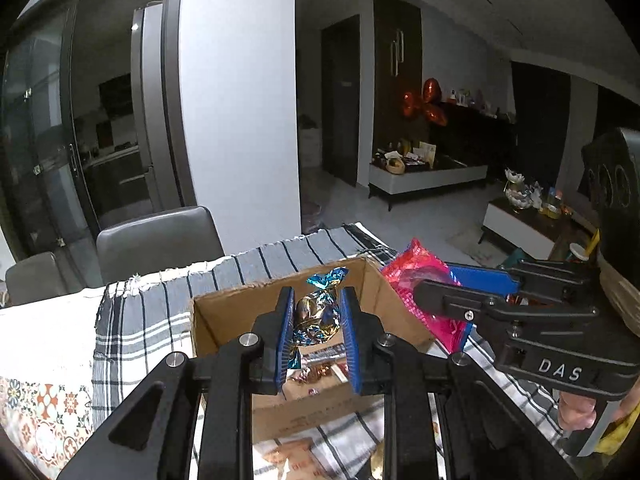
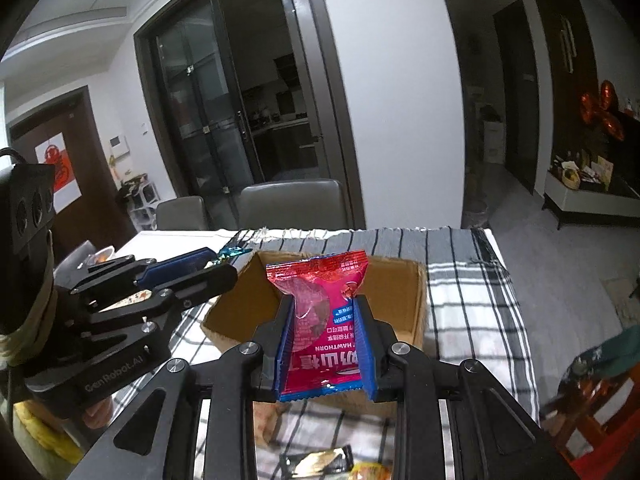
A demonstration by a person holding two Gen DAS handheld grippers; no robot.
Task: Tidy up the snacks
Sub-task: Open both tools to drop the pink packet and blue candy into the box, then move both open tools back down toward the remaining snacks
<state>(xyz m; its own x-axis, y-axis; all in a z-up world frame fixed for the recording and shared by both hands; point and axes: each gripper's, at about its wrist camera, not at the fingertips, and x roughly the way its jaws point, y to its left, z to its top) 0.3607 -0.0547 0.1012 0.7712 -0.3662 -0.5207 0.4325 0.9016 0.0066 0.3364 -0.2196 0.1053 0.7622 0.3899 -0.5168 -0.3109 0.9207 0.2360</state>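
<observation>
Left tool [image 1: 316, 320] clenches foil candy [image 1: 318, 312], right tool [image 2: 325, 344] grips pink packet [image 2: 320, 320]; release each low inside the cardboard box [image 2: 416, 304].

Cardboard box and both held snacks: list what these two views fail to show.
- Cardboard box contents: in the left wrist view the left gripper and its foil-wrapped candy cover most of the floor.
- Box interior, right wrist view: the pink hawthorn packet in the right gripper blocks it.
- Packet's small print: too small to read.
- Loose wrappers near the bottom edge: cut off by gripper frames.
</observation>
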